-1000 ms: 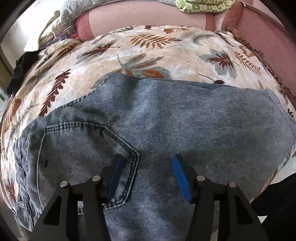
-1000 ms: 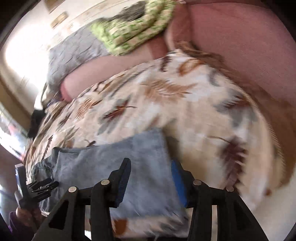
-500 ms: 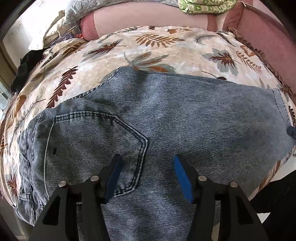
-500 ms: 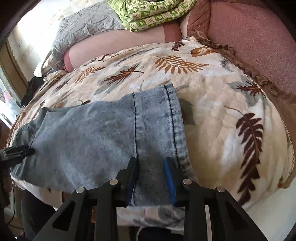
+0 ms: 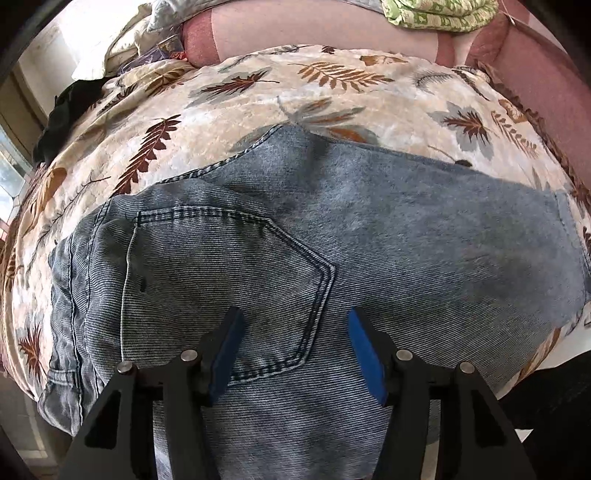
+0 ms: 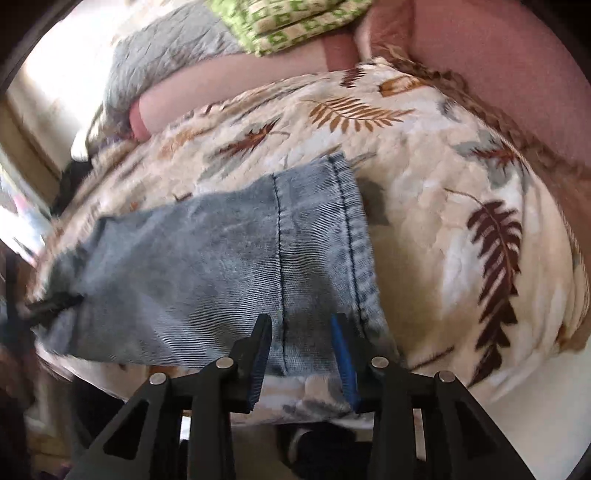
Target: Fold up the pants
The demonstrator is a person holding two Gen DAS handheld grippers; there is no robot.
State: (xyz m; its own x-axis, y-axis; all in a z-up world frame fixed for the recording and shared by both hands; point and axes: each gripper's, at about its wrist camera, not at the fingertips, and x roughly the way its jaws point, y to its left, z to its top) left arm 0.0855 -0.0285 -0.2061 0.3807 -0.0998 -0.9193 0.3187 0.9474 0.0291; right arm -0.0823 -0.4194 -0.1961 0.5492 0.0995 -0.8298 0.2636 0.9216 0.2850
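Blue denim pants (image 5: pixel 332 229) lie flat across a leaf-print bedspread (image 5: pixel 258 96), waist end left with a back pocket (image 5: pixel 229 280) up, legs running right. My left gripper (image 5: pixel 293 332) is open and empty, hovering over the pocket's lower corner. In the right wrist view the hem end of the pants (image 6: pixel 343 236) lies near the bed's front edge. My right gripper (image 6: pixel 301 332) is open and empty, jaws either side of the leg seam at the hem. The left gripper (image 6: pixel 51 304) shows small at the far left.
A pink headboard cushion (image 5: pixel 332 29) runs along the back, with a green patterned blanket (image 6: pixel 295 22) and a grey quilt (image 6: pixel 159 59) on it. A pink padded side (image 6: pixel 517 74) stands right. Dark clothing (image 5: pixel 70 107) lies at the far left.
My right gripper has opened wider and pulled back slightly from the hem. The left gripper has drawn back a little over the pocket and stays open.
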